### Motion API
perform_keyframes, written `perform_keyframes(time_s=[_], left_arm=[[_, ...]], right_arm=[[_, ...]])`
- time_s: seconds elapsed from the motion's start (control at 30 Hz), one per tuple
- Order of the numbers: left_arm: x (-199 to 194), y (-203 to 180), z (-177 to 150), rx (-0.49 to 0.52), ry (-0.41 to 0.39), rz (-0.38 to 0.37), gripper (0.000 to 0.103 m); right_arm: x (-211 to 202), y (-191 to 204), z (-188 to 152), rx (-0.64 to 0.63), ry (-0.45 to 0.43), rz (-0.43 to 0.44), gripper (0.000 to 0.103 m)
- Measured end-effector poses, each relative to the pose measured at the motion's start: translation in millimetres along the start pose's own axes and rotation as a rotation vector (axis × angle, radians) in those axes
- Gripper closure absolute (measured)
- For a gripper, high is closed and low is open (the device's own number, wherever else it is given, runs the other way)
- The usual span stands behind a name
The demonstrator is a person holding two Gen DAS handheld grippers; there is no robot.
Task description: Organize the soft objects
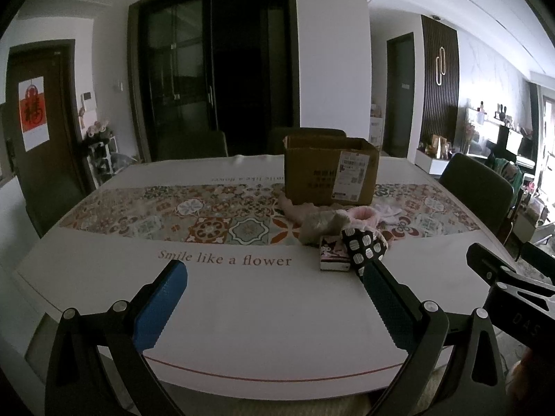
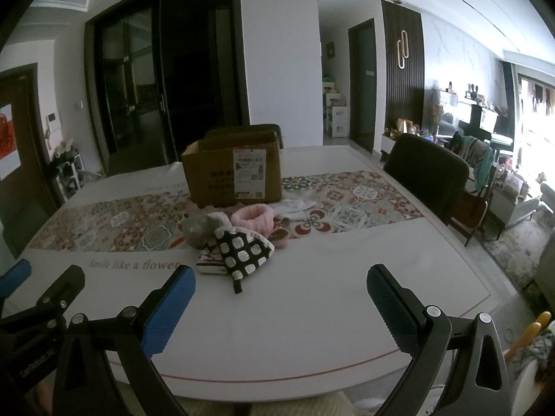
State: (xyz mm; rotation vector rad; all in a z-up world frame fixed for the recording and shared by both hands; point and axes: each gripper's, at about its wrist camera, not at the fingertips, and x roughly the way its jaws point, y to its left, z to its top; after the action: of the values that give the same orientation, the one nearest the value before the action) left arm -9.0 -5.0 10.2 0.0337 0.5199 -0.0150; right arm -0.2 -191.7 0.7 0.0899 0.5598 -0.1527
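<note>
A: Where's the soft stuff?
B: Piled mid-bench in front of the cardboard box [image 2: 236, 176], black-and-white potholder [image 2: 244, 251] nearest me. My left gripper [image 1: 274, 284] and right gripper [image 2: 281, 286] hover with jaws spread, empty.

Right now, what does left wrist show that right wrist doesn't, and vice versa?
Left wrist only: the full red paper on the door at far left, and the whole "Smile like a flower" print.

Right wrist only: the black loop hanging off the black-and-white dotted cloth, and the table's bare right side out to its edge.

Both: the open cardboard box, the pink fuzzy ring, the white cloth, the small patterned packet, and both tools open and empty: left tool, right tool.
</note>
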Motion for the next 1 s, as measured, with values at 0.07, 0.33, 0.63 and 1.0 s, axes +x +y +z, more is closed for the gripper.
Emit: perform_keyframes(time_s=[0.07,0.33,0.63,1.0], left_arm=[[0.2,0.1,0.0,0.001,0.0,0.0,0.0],[0.3,0.3,-0.3,0.001,0.0,-0.001,0.0],[-1.1,0.3,-0.2,-0.001,-0.001,0.0,0.0],[-2.0,0.3,-1.6,-0.002,-0.003,0.004,0.0]], right_arm=[[-0.1,0.1,-0.5,0.001,-0.001,0.001,0.002],[-0.5,0.8,-0.9,0.002,-0.003,0.0,0.002],[-0.7,1.0,-1.5,0.001,-0.003,0.0,0.002],[-0.8,1.5,-2.0,0.0,-0.004,-0.002,0.002]])
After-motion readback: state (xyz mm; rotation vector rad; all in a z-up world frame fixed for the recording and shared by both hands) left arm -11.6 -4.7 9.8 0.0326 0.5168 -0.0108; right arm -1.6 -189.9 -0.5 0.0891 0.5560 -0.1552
